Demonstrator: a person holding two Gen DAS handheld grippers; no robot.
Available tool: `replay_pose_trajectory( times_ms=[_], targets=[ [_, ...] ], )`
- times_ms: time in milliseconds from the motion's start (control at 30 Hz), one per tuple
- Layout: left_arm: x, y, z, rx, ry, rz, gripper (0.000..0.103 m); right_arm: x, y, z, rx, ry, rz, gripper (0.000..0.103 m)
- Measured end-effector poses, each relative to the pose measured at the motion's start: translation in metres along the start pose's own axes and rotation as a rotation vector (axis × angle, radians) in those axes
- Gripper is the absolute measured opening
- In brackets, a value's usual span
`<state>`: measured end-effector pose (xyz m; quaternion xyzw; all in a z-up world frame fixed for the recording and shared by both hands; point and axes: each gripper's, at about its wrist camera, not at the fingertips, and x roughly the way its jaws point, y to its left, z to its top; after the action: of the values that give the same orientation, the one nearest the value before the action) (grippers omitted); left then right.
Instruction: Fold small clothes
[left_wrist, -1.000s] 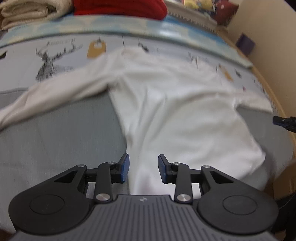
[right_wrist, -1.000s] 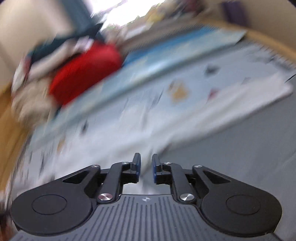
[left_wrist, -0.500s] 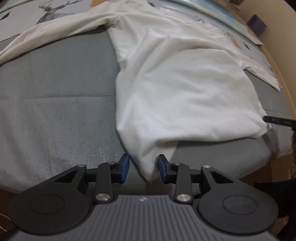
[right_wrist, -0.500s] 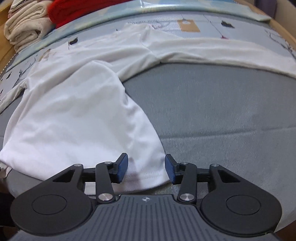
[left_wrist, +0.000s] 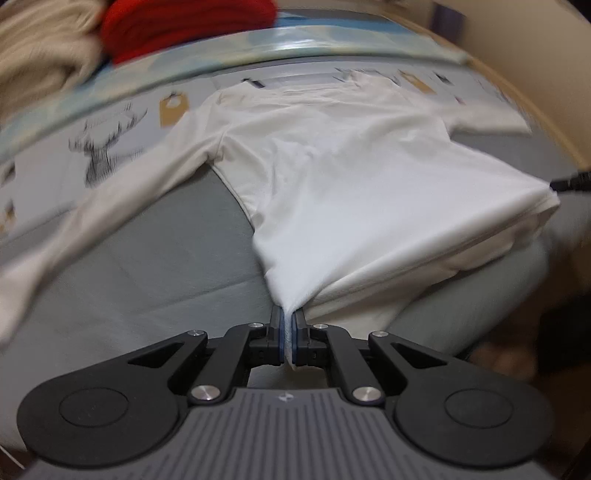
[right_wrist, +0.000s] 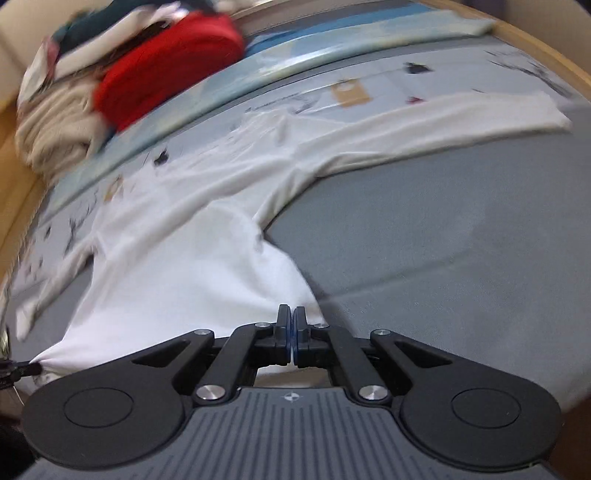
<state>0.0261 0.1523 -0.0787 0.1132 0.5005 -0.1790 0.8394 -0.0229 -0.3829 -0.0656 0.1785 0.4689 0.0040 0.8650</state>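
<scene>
A white long-sleeved shirt (left_wrist: 351, 184) lies spread on the grey bed cover (left_wrist: 147, 266), collar at the far side and sleeves out to both sides. The left gripper (left_wrist: 288, 325) has its jaws closing tight, and the pads pinch the hem's left corner. In the right wrist view the shirt (right_wrist: 177, 266) runs up to the right gripper (right_wrist: 291, 325). Its jaws are closing on the hem's right corner. The hem hangs taut between the two corners, raised off the cover. Each view catches the other gripper's tip at its edge: the right gripper (left_wrist: 570, 182) and the left gripper (right_wrist: 20, 369).
At the head of the bed sit a folded red garment (left_wrist: 184, 26) and a beige folded pile (left_wrist: 40, 48). A pale sheet printed with a deer (left_wrist: 99, 155) and tags lies under the shirt's top. A wooden bed rim (right_wrist: 554, 48) curves along the side.
Half a second ago both grippers stood open over the hem corners. Now both are shut on the cloth, and the hem has risen and pulled taut between them.
</scene>
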Motion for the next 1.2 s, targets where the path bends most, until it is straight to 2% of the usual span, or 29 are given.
replay_pose_trajectory(
  times_ms=[33, 100, 133, 167, 200, 267, 300, 333, 367, 433, 467, 500, 567, 700, 767, 800, 833, 900, 967, 1033, 1067, 1100, 1133, 1200],
  targets=[
    [0.002, 0.0, -0.004, 0.027, 0.034, 0.0, 0.004, -0.005, -0.005, -0.006, 0.022, 0.021, -0.024, 0.0],
    [0.019, -0.007, -0.013, 0.103, 0.121, 0.057, 0.003, 0.001, -0.011, -0.026, 0.038, 0.115, -0.1, 0.0],
    [0.029, -0.011, -0.017, 0.142, 0.168, 0.07, 0.004, 0.011, -0.008, -0.036, -0.022, 0.185, -0.17, 0.0],
    [0.036, -0.014, -0.019, 0.158, 0.201, 0.062, 0.004, 0.018, -0.005, -0.044, -0.074, 0.236, -0.198, 0.0],
    [0.037, -0.016, -0.019, 0.153, 0.21, 0.043, 0.006, 0.024, -0.004, -0.05, -0.098, 0.275, -0.194, 0.0],
    [0.029, -0.014, -0.013, 0.122, 0.164, -0.004, 0.014, 0.025, -0.004, -0.053, -0.09, 0.275, -0.15, 0.0],
    [0.022, -0.01, -0.006, 0.088, 0.123, -0.016, 0.034, 0.023, -0.003, -0.052, -0.089, 0.255, -0.125, 0.0],
    [0.015, -0.003, 0.0, 0.036, 0.078, -0.018, 0.058, 0.021, -0.001, -0.051, -0.084, 0.234, -0.094, 0.003],
    [0.01, 0.006, 0.005, -0.025, 0.034, -0.018, 0.064, 0.021, 0.001, -0.051, -0.07, 0.222, -0.063, 0.003],
    [0.006, 0.025, 0.015, -0.169, -0.011, -0.043, 0.064, 0.025, 0.007, -0.05, -0.05, 0.206, -0.028, 0.008],
    [0.008, 0.031, 0.016, -0.232, -0.005, -0.067, 0.063, 0.028, 0.011, -0.051, -0.049, 0.204, -0.01, 0.012],
    [0.013, 0.036, 0.015, -0.277, 0.017, -0.086, 0.063, 0.032, 0.014, -0.052, -0.051, 0.211, 0.001, 0.019],
    [0.026, 0.037, 0.01, -0.314, 0.07, -0.085, 0.06, 0.042, 0.018, -0.055, -0.079, 0.248, -0.001, 0.027],
    [0.046, 0.042, -0.011, -0.36, 0.157, -0.041, 0.055, 0.055, 0.024, -0.064, -0.128, 0.321, -0.041, 0.028],
    [0.056, 0.049, -0.016, -0.421, 0.187, -0.036, 0.05, 0.055, 0.025, -0.066, -0.134, 0.325, -0.044, 0.028],
    [0.061, 0.052, -0.017, -0.446, 0.2, -0.036, 0.048, 0.055, 0.025, -0.066, -0.135, 0.325, -0.043, 0.017],
    [0.064, 0.054, -0.017, -0.453, 0.206, -0.035, 0.048, 0.054, 0.024, -0.066, -0.136, 0.321, -0.047, 0.002],
    [0.064, 0.052, -0.015, -0.45, 0.202, -0.043, 0.048, 0.046, 0.023, -0.061, -0.135, 0.294, -0.027, 0.001],
    [0.06, 0.049, -0.012, -0.444, 0.189, -0.06, 0.048, 0.021, 0.006, -0.043, -0.029, 0.171, -0.016, 0.0],
    [0.058, 0.042, -0.009, -0.413, 0.185, -0.065, 0.048, 0.003, -0.024, -0.031, 0.121, 0.102, -0.096, 0.0],
    [0.057, 0.039, -0.008, -0.395, 0.185, -0.064, 0.048, 0.0, -0.035, -0.031, 0.144, 0.093, -0.184, 0.0],
    [0.057, 0.037, -0.007, -0.382, 0.185, -0.065, 0.048, 0.002, -0.039, -0.034, 0.144, 0.1, -0.225, 0.0],
    [0.057, 0.036, -0.005, -0.379, 0.183, -0.07, 0.048, 0.005, -0.038, -0.037, 0.133, 0.12, -0.211, 0.001],
    [0.056, 0.033, -0.003, -0.38, 0.183, -0.089, 0.048, 0.014, -0.024, -0.045, 0.072, 0.177, -0.129, 0.002]
  ],
)
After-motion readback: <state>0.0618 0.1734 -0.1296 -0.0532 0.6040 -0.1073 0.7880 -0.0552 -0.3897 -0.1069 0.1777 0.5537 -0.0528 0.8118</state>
